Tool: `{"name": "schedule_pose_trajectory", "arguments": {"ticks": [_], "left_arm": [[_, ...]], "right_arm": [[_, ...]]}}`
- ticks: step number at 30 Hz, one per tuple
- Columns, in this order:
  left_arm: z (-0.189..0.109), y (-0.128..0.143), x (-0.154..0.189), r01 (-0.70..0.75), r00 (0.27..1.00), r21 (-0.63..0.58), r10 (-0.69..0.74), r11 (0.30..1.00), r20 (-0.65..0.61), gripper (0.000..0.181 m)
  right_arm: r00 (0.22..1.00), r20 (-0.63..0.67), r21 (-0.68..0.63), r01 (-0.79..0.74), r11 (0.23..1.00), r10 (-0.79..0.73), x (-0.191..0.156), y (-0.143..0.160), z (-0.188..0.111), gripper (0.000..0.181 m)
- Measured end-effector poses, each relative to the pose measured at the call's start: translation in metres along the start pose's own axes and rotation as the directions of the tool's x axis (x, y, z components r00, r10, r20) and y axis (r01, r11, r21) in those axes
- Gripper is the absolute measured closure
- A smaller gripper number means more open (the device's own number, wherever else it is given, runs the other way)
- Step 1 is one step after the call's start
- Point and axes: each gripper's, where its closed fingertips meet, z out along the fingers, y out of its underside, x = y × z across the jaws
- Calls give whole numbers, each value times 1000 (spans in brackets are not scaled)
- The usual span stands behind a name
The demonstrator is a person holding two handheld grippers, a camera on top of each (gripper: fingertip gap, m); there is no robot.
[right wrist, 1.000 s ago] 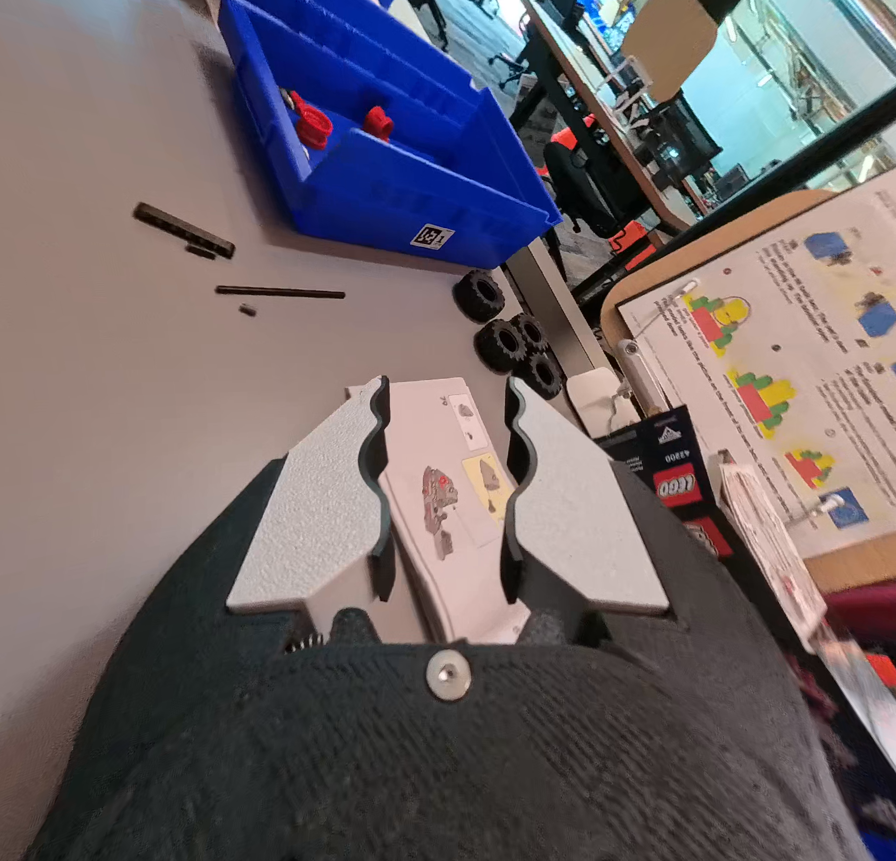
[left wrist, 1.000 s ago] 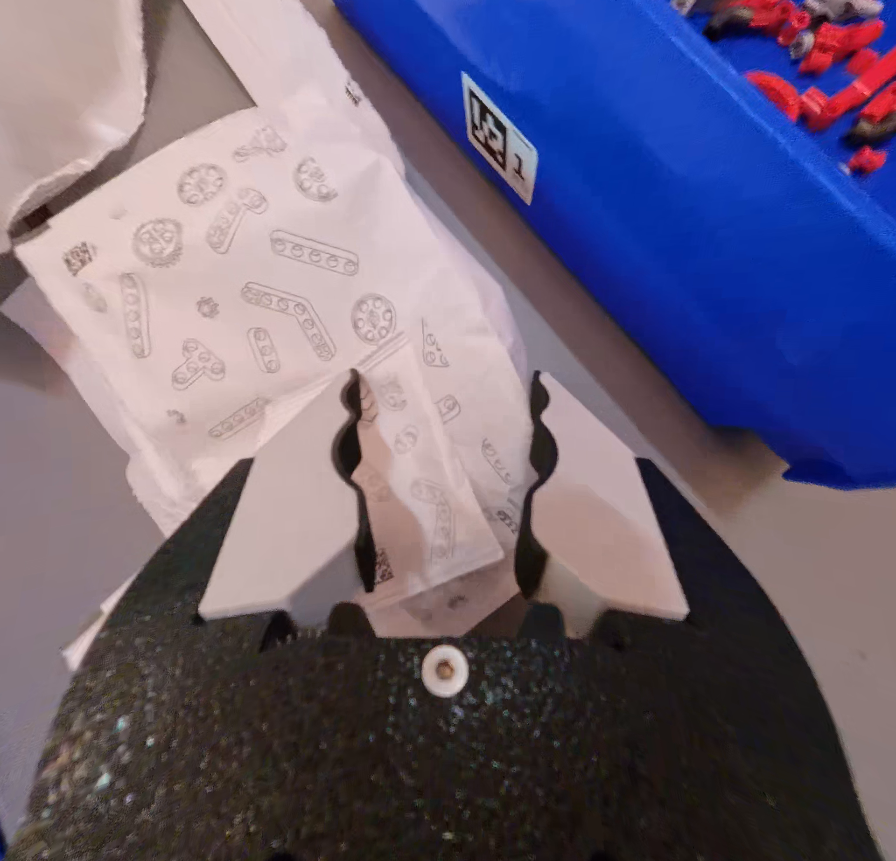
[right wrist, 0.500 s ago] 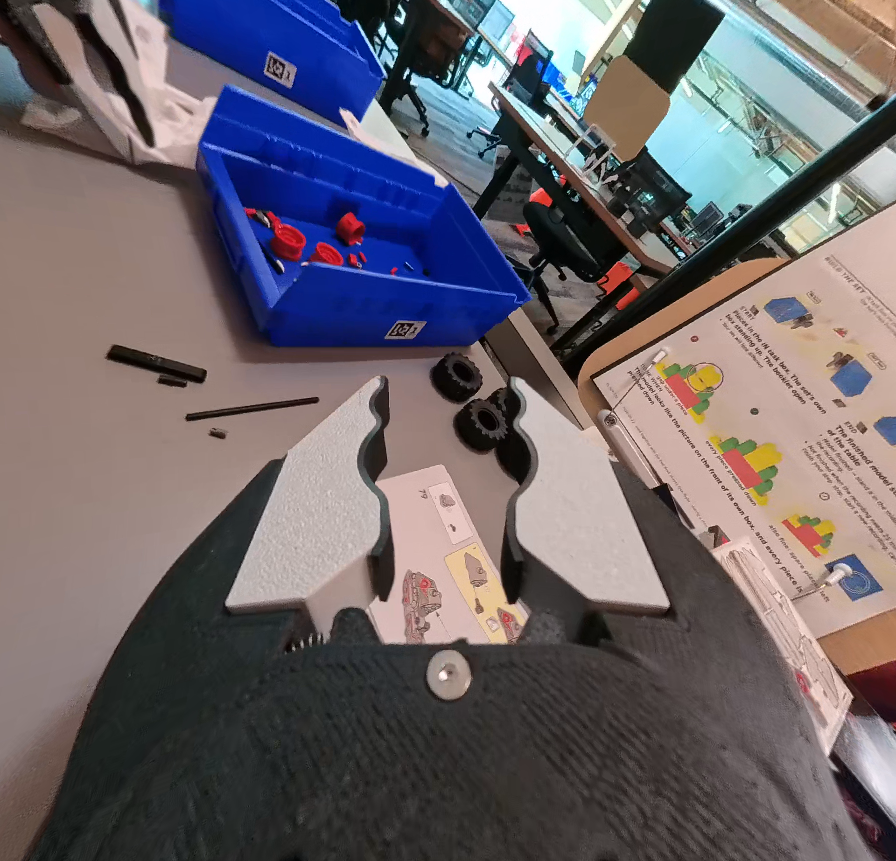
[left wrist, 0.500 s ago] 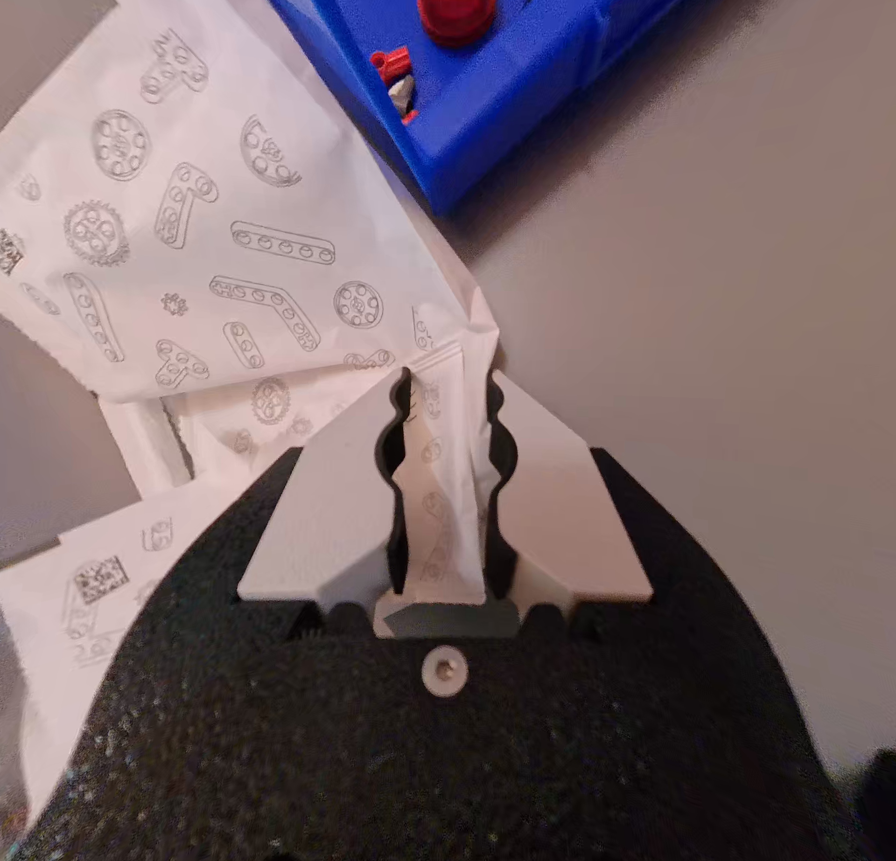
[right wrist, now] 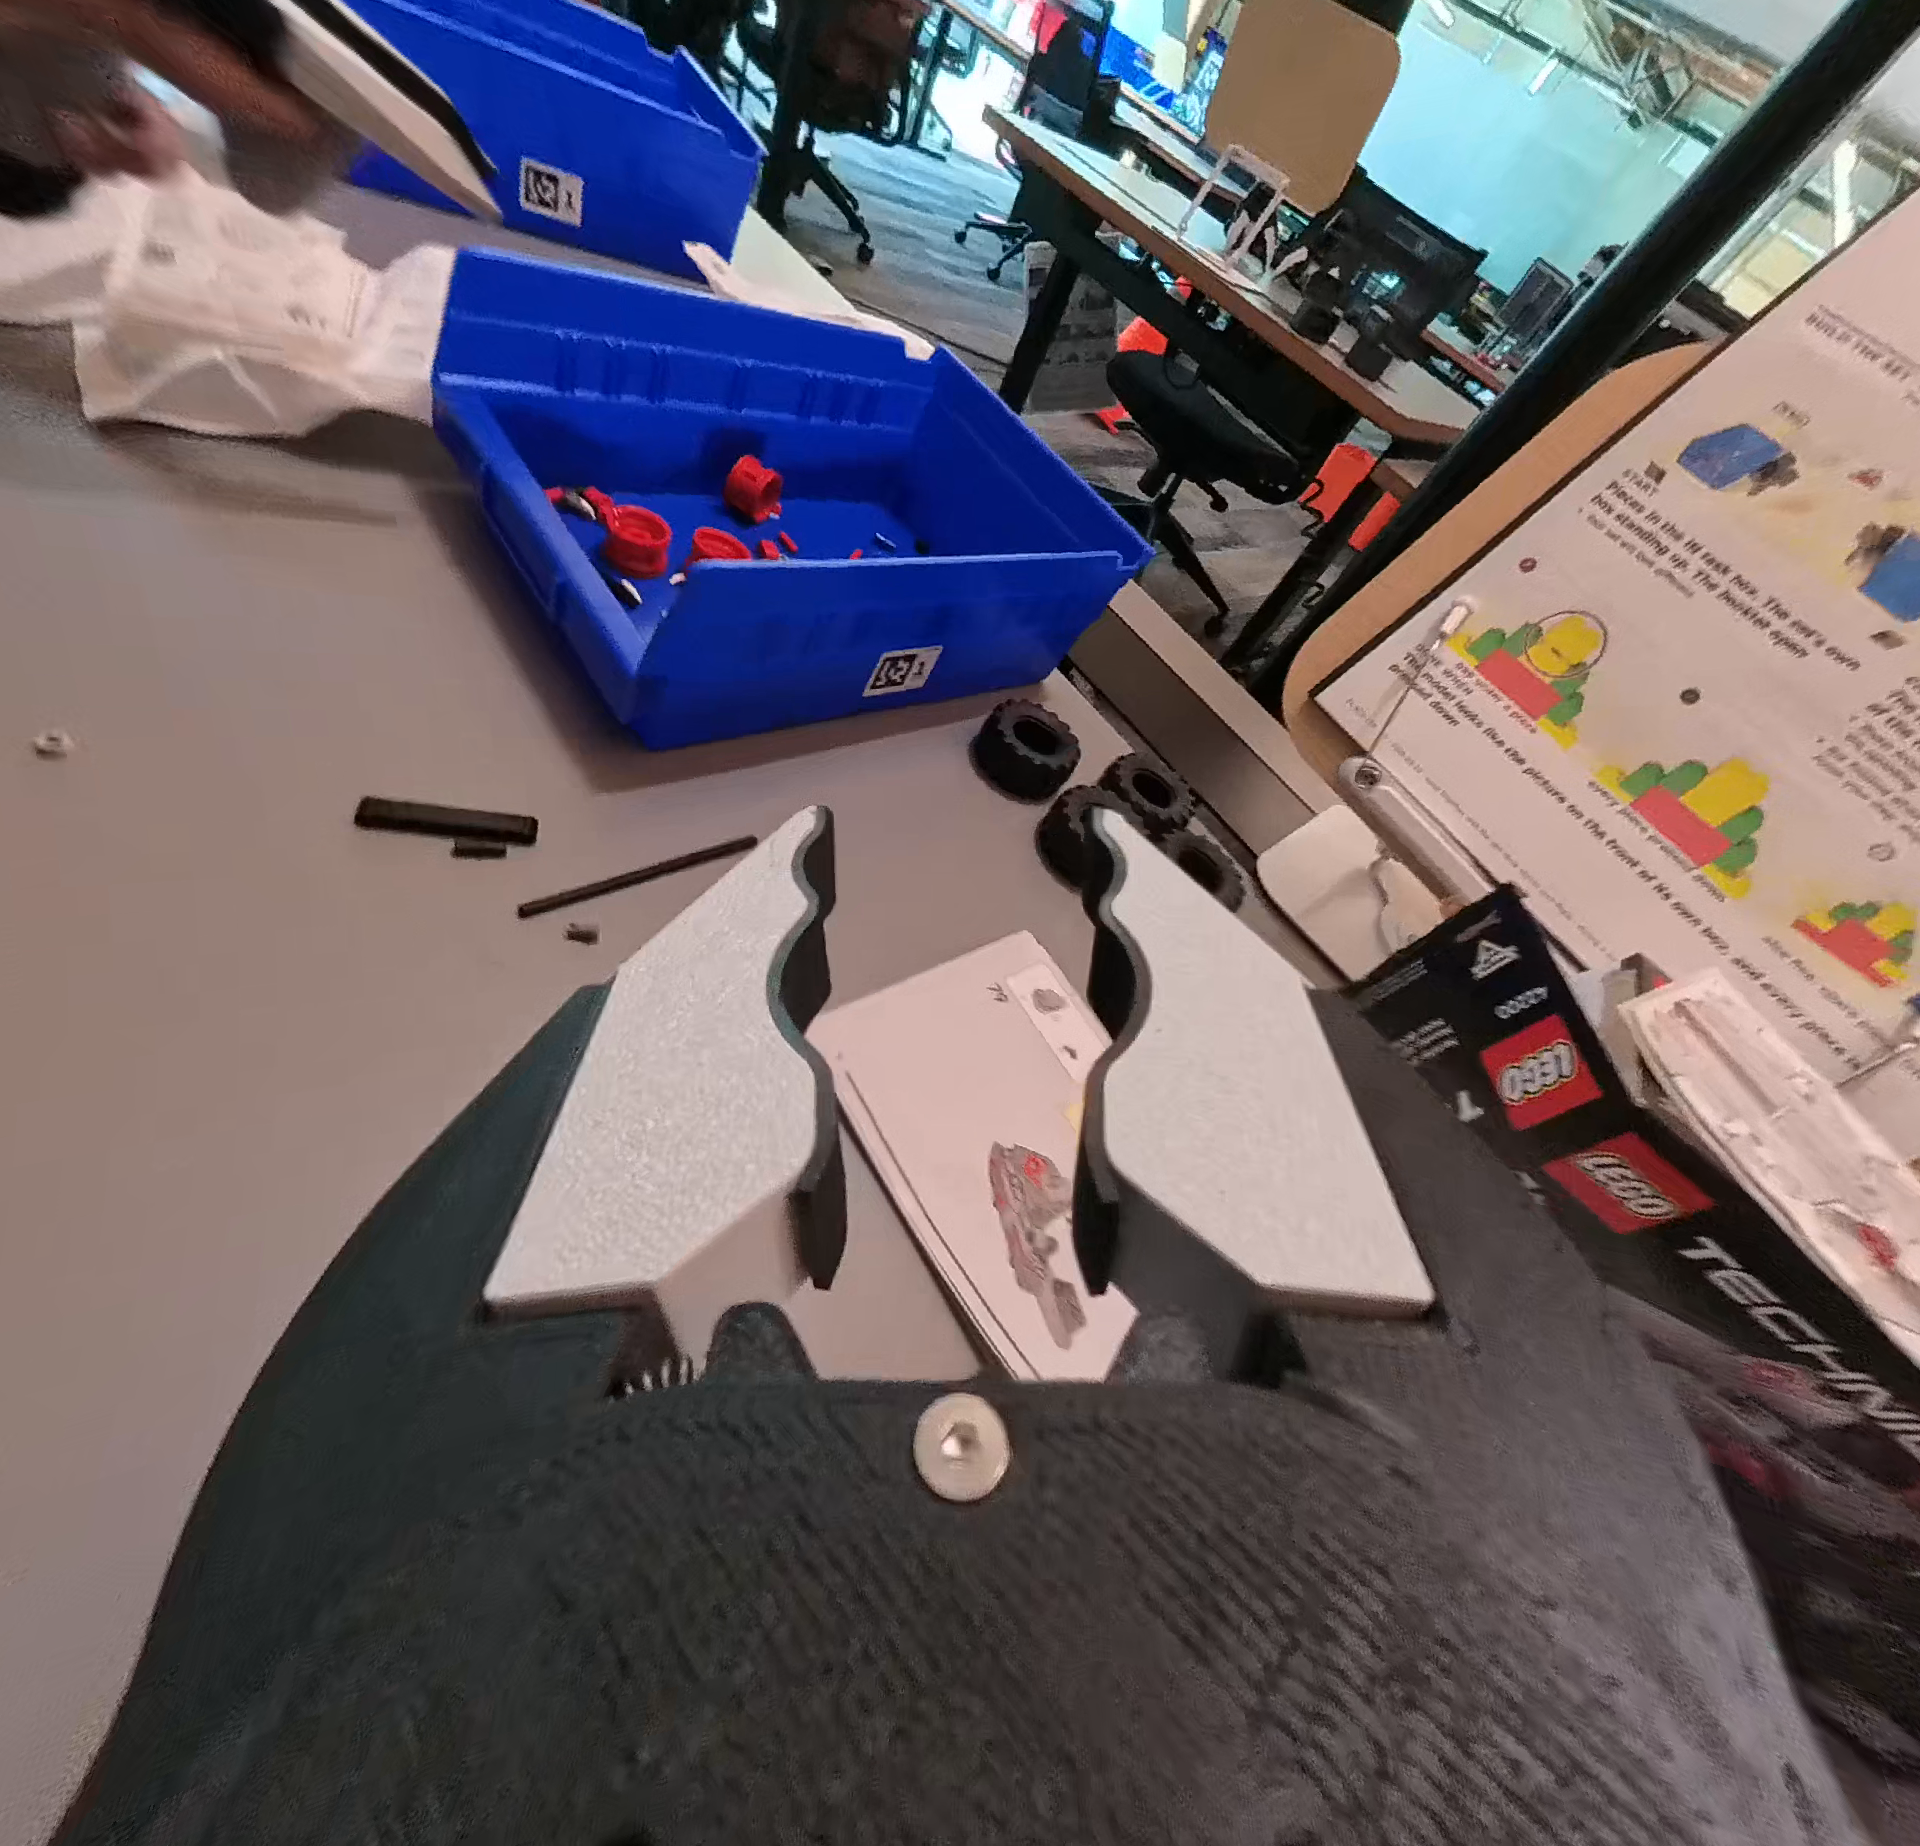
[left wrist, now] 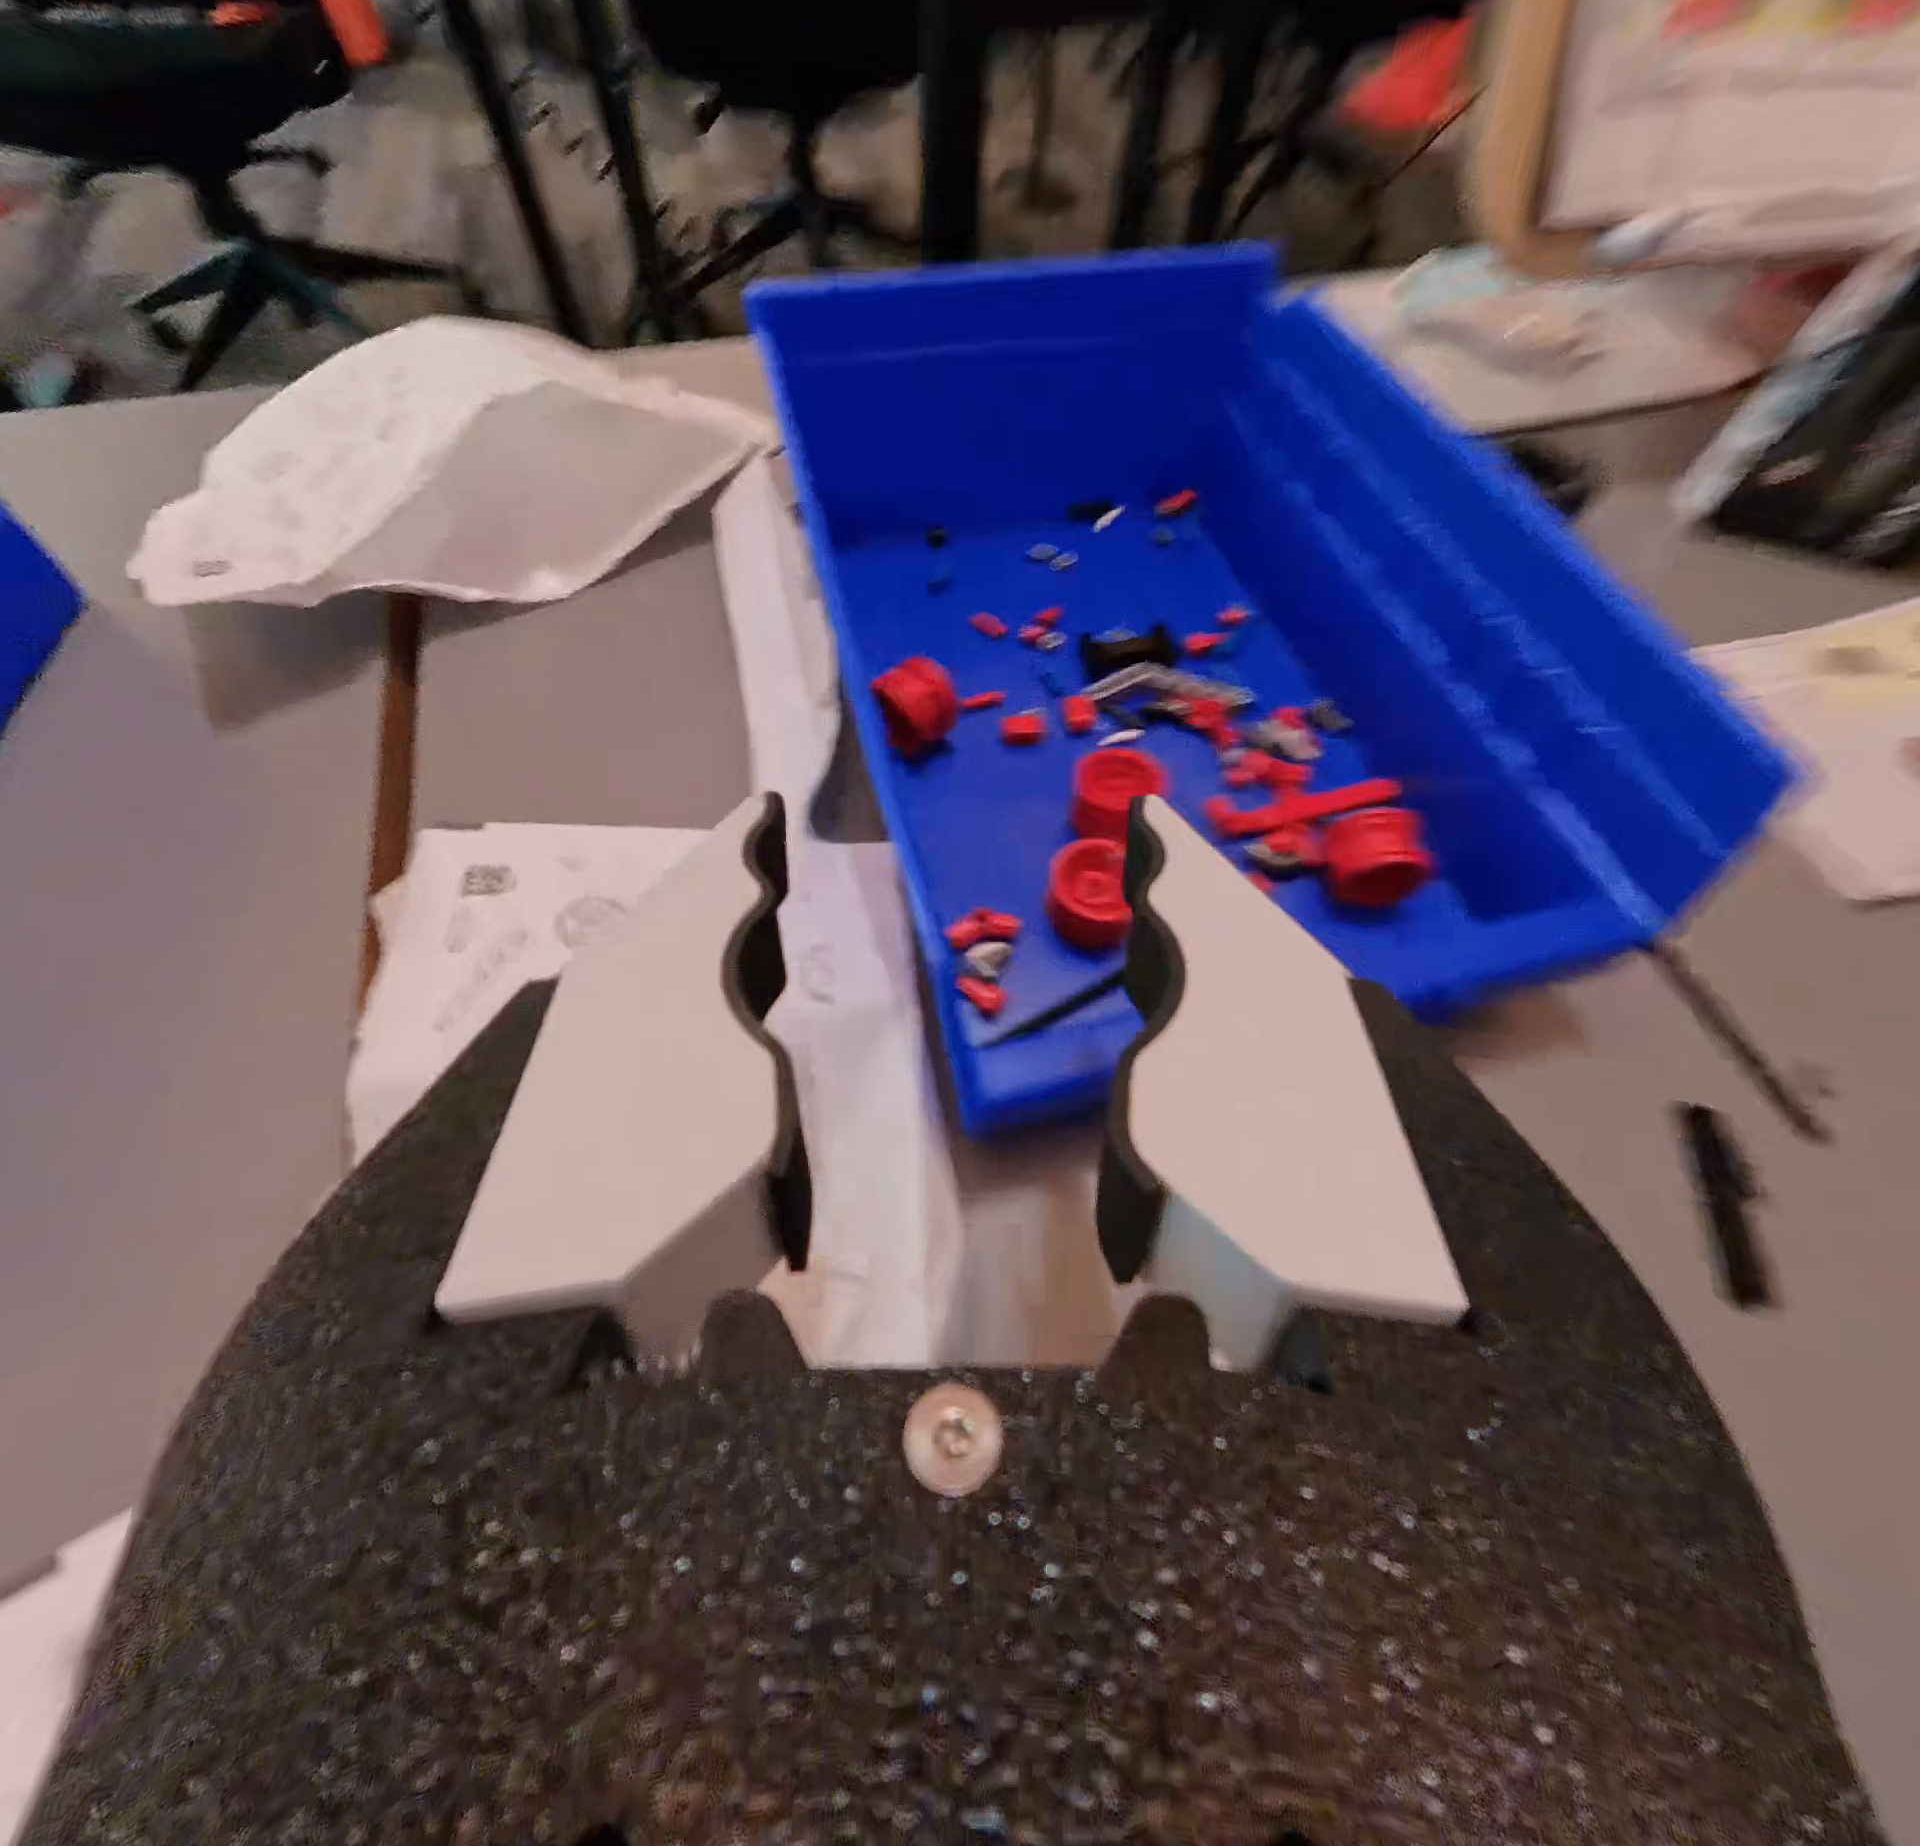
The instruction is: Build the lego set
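Left wrist view first: the left gripper (left wrist: 956, 840) hangs with its jaws wide apart and nothing between them, over crumpled white paper bags (left wrist: 623, 944) on the grey table (left wrist: 187, 861). Just ahead sits the blue bin (left wrist: 1507, 674), its floor strewn with loose lego parts: red wheel hubs (left wrist: 1117, 788), small red and grey pieces, a black part I can't quite name through the blur. Another torn bag (left wrist: 436, 466) lies off to the left.

Over to the right wrist view: the right gripper (right wrist: 961, 840) is also spread wide and empty, poised above the open instruction booklet (right wrist: 966, 1090). Black tyres (right wrist: 1023, 752) cluster near the table edge, a thin black axle (right wrist: 634, 877) and a short black beam (right wrist: 447, 820) lie apart on the table, and the set's box (right wrist: 1538, 1079) leans on the right. The same bin (right wrist: 790, 633) shows further off.

So this looks like the sorting-out stage, with bags emptied and no assembly in sight. The next move calls for checking the booklet, then reaching into the bin for a small part, with the jaws narrowed precisely because those pieces are tiny and scattered.
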Motion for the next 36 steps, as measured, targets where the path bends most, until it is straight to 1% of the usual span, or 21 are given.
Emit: {"name": "schedule_pose_trajectory", "arguments": {"ticks": [1,2,3,4,5,6,7,8,10,12,13,15,17,21,24,27,32,36], "left_arm": [[16,5,-8,-18,999,-76,21,997,37,116],[31,13,-10,-21,999,-164,26,986,27,113],[45,25,-10,-12,1000,-264,14,964,6,115],[54,36,-9,-17,1000,-353,13,936,-14,131],[61,43,-8,-47,999,-397,39,916,-29,147],[67,44,-15,-67,996,-398,82,915,21,163],[70,41,-18,-69,993,-371,99,926,61,179],[71,37,-14,-75,994,-336,99,939,54,180],[69,27,-7,-72,993,-235,92,969,75,180],[58,17,-2,-65,989,-140,83,988,123,181],[52,9,1,-59,987,-67,68,996,146,181],[36,-9,8,-81,981,87,64,993,181,180],[21,-21,14,-102,975,163,67,981,210,180],[9,-28,14,-97,956,208,33,973,292,180],[3,-32,11,-81,948,264,-8,961,319,179],[0,-34,9,-87,939,290,-19,953,343,179],[-5,-44,7,-93,939,358,-39,929,343,178],[-6,-46,6,-15,946,409,-120,912,302,178]], "right_arm": [[1000,12,4,-21,1000,21,-1,-1,4,135],[999,20,5,-37,999,36,-2,-2,6,135],[999,30,4,-45,999,44,-3,-2,8,135],[998,44,1,-47,999,47,-5,-1,8,134],[997,54,-3,-51,999,51,-5,1,8,134],[997,54,-5,-59,998,59,-3,4,6,134],[996,50,-4,-70,998,70,-1,8,5,134],[996,44,-3,-83,997,84,2,12,3,134],[993,34,1,-111,994,111,9,20,-1,134],[990,24,3,-141,990,141,18,29,-3,134],[988,20,3,-153,988,153,22,32,-3,134],[986,23,1,-164,986,164,28,38,0,134],[985,30,3,-171,985,171,32,42,4,135],[979,75,25,-192,981,190,30,42,17,135],[977,87,42,-201,979,197,30,40,22,135],[975,91,42,-205,978,200,29,43,22,135],[974,66,43,-218,975,215,33,49,16,135],[975,48,49,-220,974,218,38,52,11,135]]}}
